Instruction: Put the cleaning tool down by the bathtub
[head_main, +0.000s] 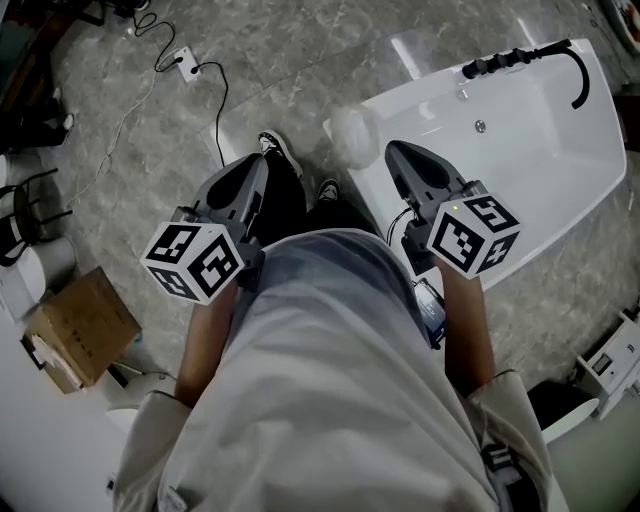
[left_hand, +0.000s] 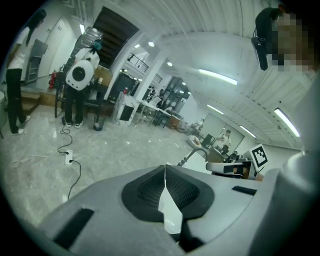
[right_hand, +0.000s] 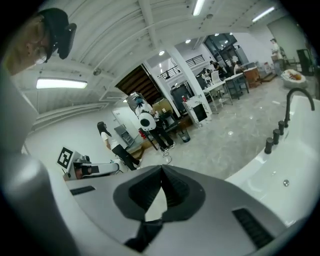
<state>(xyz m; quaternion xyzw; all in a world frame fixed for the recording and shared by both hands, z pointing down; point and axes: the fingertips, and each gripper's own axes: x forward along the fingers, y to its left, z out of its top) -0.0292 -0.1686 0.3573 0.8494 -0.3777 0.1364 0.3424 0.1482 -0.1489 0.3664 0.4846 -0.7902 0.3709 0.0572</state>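
cleaning tool (head_main: 352, 132) at bathtub (head_main: 540, 175) corner

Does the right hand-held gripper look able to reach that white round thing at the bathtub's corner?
Probably yes. The right hand-held gripper hangs close to the white round thing at the bathtub corner, with nothing between them. Its jaws are shut, so they would have to open first.

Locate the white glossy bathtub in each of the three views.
Head view: white glossy bathtub, upper right.
Left gripper view: small sliver just right of centre.
Right gripper view: along the right edge.
Shared landmark: the black curved tap on its rim.
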